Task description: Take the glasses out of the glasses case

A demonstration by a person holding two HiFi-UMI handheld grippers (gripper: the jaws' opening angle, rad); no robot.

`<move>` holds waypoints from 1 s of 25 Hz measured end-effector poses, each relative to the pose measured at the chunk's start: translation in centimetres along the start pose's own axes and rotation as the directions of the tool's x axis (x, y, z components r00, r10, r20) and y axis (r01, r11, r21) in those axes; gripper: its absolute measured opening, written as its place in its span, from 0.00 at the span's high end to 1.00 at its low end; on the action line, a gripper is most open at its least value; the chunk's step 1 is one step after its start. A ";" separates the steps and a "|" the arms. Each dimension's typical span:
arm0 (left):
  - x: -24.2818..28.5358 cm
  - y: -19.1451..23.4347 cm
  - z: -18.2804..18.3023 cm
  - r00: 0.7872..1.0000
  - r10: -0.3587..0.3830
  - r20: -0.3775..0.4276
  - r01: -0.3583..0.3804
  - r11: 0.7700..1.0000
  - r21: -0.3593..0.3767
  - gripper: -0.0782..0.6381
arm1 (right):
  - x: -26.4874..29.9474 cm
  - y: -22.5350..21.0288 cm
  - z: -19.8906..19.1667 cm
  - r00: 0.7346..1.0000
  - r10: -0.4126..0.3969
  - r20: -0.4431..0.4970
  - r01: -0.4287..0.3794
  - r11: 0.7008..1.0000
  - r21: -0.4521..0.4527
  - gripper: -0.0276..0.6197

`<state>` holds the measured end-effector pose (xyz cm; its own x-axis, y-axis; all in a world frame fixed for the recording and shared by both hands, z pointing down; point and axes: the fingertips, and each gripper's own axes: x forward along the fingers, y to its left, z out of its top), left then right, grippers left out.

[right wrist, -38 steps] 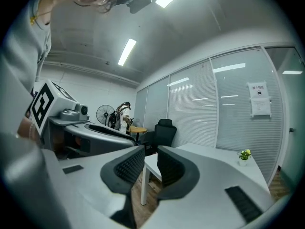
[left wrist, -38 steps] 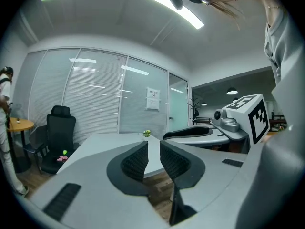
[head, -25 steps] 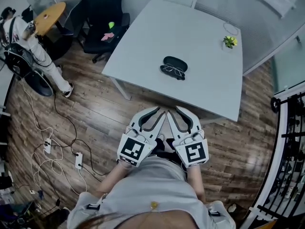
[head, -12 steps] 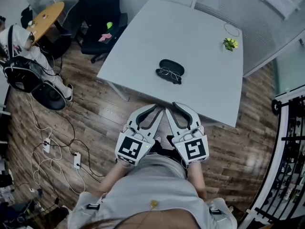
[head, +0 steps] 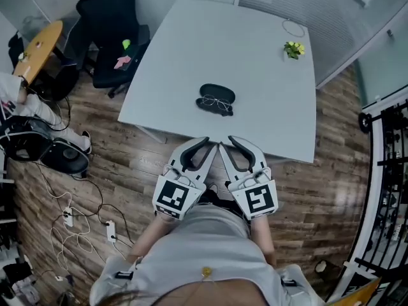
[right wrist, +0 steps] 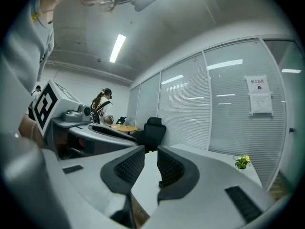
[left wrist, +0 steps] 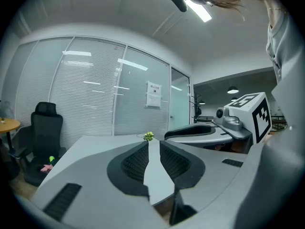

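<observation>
Left tongs (head: 203, 146) and right tongs (head: 233, 144) stand parted, empty, short of the tabletop (head: 255, 75); glasses (head: 215, 104) lie just beside the case (head: 217, 94); wall notice (right wrist: 260, 95) unreadable.

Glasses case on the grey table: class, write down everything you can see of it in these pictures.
The glasses case is a small, dark, oval shell with a matte look, lying flat near the middle of the pale grey table. Thin-framed glasses lie against its near side over a dark patch. Whether that patch is an open half of the case is too small to tell. Nothing else touches it.
</observation>
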<state>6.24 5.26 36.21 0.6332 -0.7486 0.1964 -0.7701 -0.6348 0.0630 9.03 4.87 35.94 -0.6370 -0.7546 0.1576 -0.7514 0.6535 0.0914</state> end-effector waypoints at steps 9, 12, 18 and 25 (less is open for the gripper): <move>5.0 4.4 1.2 0.989 -0.148 -0.017 0.148 0.988 0.033 0.77 | 5.0 -3.9 0.1 0.990 -0.136 -0.030 0.136 0.990 0.019 0.82; 6.5 6.4 1.7 0.984 -0.179 -0.020 0.180 0.983 0.045 0.77 | 6.8 -5.1 0.3 0.984 -0.174 -0.038 0.175 0.984 0.030 0.82; 8.8 10.0 2.1 0.974 -0.226 -0.022 0.227 0.973 0.047 0.77 | 10.6 -6.8 0.1 0.973 -0.219 -0.065 0.220 0.975 0.008 0.82; 10.6 12.5 2.2 0.956 -0.290 -0.038 0.292 0.955 0.059 0.77 | 13.3 -7.9 -0.4 0.956 -0.275 -0.099 0.276 0.961 0.005 0.82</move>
<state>3.53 -11.03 36.96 0.8261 -0.5243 0.2064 -0.5454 -0.8361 0.0593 6.58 -10.26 37.71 -0.3859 -0.8951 0.2234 -0.8990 0.4192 0.1266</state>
